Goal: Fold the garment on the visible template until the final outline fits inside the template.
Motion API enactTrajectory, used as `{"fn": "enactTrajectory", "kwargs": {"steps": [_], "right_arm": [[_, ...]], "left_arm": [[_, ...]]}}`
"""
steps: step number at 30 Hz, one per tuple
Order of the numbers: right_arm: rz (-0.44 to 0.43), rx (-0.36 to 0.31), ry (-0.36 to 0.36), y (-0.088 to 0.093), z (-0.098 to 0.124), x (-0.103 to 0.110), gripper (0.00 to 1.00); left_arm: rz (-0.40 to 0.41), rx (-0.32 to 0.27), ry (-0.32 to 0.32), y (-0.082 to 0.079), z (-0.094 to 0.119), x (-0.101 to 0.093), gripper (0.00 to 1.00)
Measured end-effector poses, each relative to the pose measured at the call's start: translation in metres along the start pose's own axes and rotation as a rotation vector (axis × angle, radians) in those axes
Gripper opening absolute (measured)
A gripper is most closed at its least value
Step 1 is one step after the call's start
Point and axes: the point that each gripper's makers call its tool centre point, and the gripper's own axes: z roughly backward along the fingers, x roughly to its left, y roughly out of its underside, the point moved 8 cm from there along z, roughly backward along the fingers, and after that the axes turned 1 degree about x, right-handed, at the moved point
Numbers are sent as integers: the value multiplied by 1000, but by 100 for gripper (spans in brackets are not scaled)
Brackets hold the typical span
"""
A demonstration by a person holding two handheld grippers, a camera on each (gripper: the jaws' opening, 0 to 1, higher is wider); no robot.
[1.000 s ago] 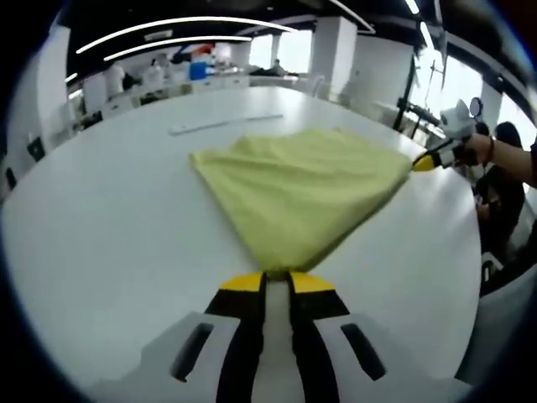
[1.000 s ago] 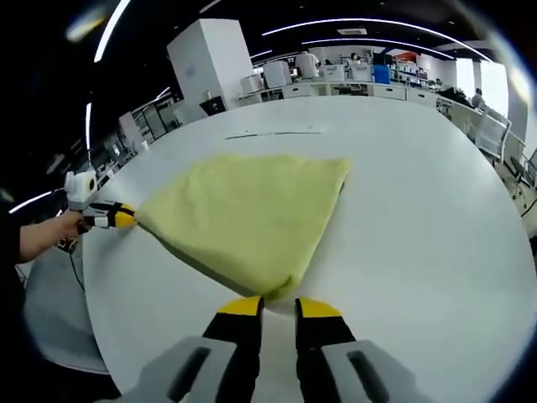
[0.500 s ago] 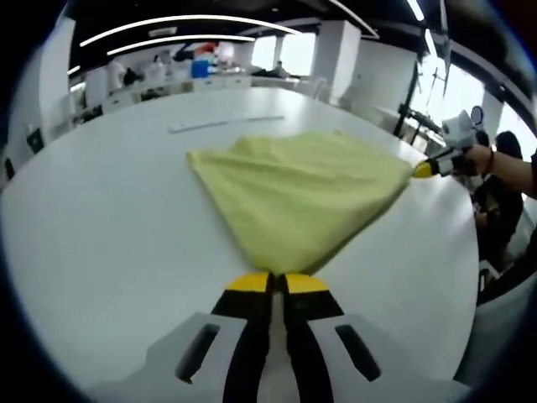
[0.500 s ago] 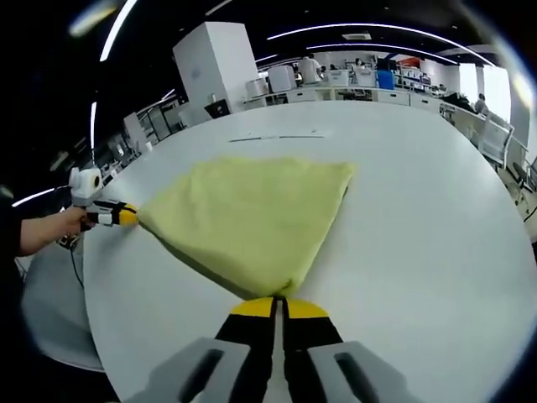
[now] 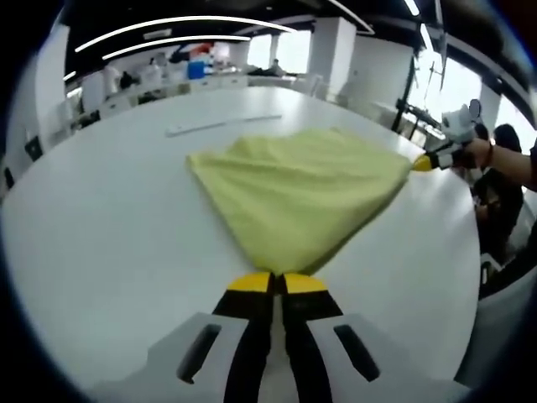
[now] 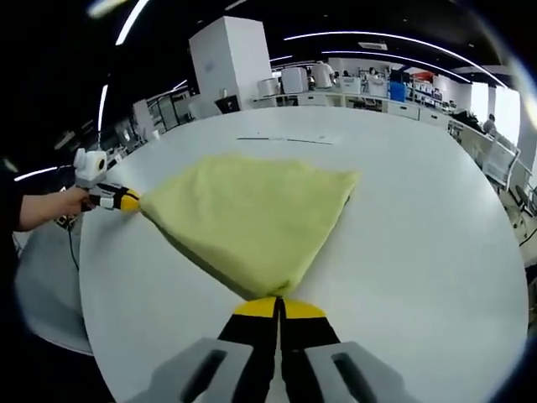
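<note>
Pinching yellow garment corners, left gripper and right gripper jaws both pressed together on cloth, stretching it flat over white tabletop for folding.

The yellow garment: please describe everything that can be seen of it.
The yellow garment is pale yellow-green soft cloth, spread flat with light wrinkles on the white table. Its outline narrows to pinched corners. The left tongs are shut on one near corner; the right tongs are shut on another. The far edge lies free.
</note>
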Motion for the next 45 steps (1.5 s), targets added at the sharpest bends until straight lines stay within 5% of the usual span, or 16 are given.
{"fn": "enactTrajectory", "kwargs": {"steps": [7, 16, 32, 45], "right_arm": [[-9, -6, -16, -1, 2, 0, 0], [-137, -18, -14, -1, -2, -1, 3], [-138, -96, -71, -5, -2, -3, 0], [-67, -54, -18, -3, 6, -9, 0]], "left_arm": [[-9, 6, 0, 0, 0, 1, 0], [-6, 6, 2, 0, 0, 1, 0], [-15, 21, 3, -1, 0, 0, 0], [-56, 18, -4, -4, 3, 0, 0]]}}
